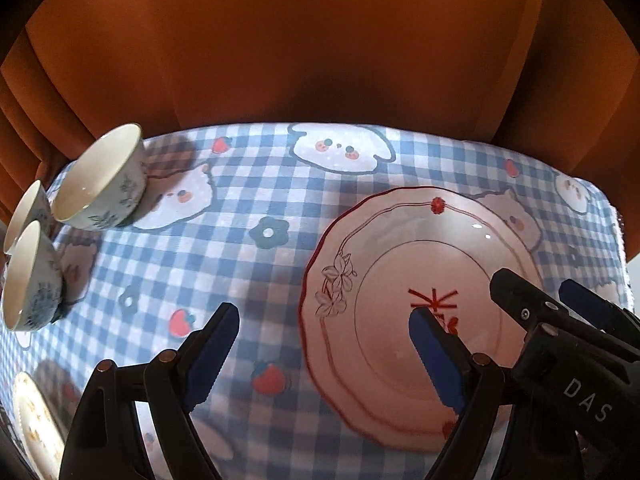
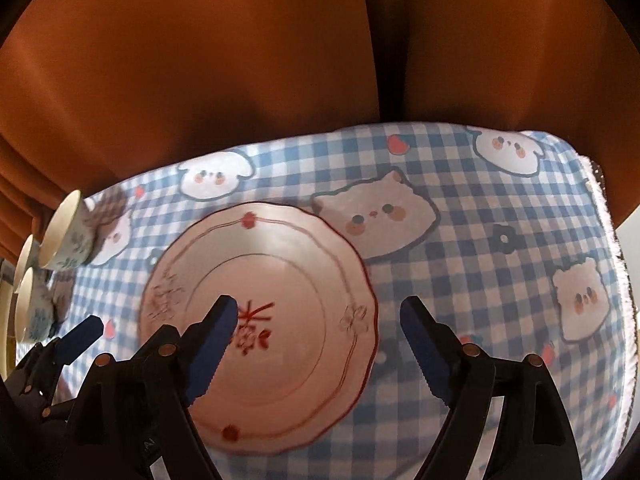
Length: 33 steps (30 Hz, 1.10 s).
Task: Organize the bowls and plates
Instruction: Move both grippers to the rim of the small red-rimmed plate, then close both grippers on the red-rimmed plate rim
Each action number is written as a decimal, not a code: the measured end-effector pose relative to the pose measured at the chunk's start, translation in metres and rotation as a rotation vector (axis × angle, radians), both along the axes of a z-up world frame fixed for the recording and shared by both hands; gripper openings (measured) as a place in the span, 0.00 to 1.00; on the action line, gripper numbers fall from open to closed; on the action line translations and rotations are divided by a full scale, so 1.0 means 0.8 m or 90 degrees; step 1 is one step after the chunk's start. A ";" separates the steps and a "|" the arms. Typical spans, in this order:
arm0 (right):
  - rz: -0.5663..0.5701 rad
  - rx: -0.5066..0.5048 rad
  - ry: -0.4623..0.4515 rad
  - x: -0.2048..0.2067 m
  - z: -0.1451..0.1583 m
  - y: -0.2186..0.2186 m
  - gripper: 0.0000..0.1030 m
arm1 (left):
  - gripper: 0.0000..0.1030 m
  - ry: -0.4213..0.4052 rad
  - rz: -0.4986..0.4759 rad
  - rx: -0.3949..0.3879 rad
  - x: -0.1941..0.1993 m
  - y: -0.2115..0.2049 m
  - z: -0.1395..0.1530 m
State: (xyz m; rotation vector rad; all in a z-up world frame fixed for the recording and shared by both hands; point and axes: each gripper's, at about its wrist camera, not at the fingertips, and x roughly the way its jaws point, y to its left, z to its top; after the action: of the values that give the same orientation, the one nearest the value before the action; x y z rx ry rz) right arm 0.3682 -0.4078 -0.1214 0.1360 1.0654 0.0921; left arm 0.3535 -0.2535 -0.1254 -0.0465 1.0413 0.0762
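A pink plate (image 1: pixel 404 280) with a red scalloped rim and red flower marks lies flat on the blue checked tablecloth (image 1: pixel 248 208); it also shows in the right wrist view (image 2: pixel 288 280). My left gripper (image 1: pixel 324 316) is open and empty, its right finger over the plate's middle. My right gripper (image 2: pixel 316 308) is open and empty above the plate's right half; it shows at the right of the left wrist view (image 1: pixel 536 292). Three white bowls with blue flower print (image 1: pixel 104 184), (image 1: pixel 28 216), (image 1: pixel 30 280) stand at the far left, also seen in the right wrist view (image 2: pixel 68 236).
Another light patterned plate (image 1: pixel 36 424) sits at the near left corner. An orange-brown curtain (image 1: pixel 304 40) hangs behind the table. The table's right edge (image 2: pixel 616 264) is close to the right gripper's side.
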 end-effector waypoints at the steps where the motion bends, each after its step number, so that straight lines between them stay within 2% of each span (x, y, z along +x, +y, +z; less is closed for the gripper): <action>1: -0.002 -0.002 0.004 0.004 -0.005 -0.002 0.83 | 0.85 0.001 0.000 0.001 0.003 -0.001 -0.003; 5: 0.000 -0.008 0.015 0.014 -0.021 -0.005 0.82 | 0.84 0.011 0.005 0.006 0.015 -0.004 -0.014; 9: -0.005 -0.004 0.014 0.018 -0.026 -0.010 0.82 | 0.69 0.020 0.003 -0.008 0.023 -0.003 -0.020; 10: -0.006 -0.011 0.011 0.019 -0.027 -0.009 0.79 | 0.66 0.023 0.001 -0.008 0.024 -0.003 -0.022; 11: -0.005 -0.014 0.010 0.019 -0.026 -0.009 0.72 | 0.65 0.028 -0.003 -0.007 0.025 -0.004 -0.023; 13: 0.007 -0.014 0.018 0.022 -0.030 -0.004 0.64 | 0.53 0.040 -0.008 -0.005 0.025 -0.006 -0.026; 15: 0.018 -0.019 0.019 0.024 -0.032 0.003 0.61 | 0.49 0.040 -0.021 -0.004 0.024 -0.010 -0.027; 24: 0.009 -0.038 0.032 0.009 -0.029 0.011 0.60 | 0.47 0.050 -0.039 0.022 0.004 -0.009 -0.025; 33: -0.009 -0.040 0.059 -0.054 -0.026 0.023 0.60 | 0.47 0.074 -0.066 0.014 -0.060 0.009 -0.022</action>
State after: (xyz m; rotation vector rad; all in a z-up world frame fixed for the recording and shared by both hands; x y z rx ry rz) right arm 0.3249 -0.3898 -0.1422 0.0920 1.1580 0.0391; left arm 0.3052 -0.2466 -0.1428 0.0327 1.1579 -0.0038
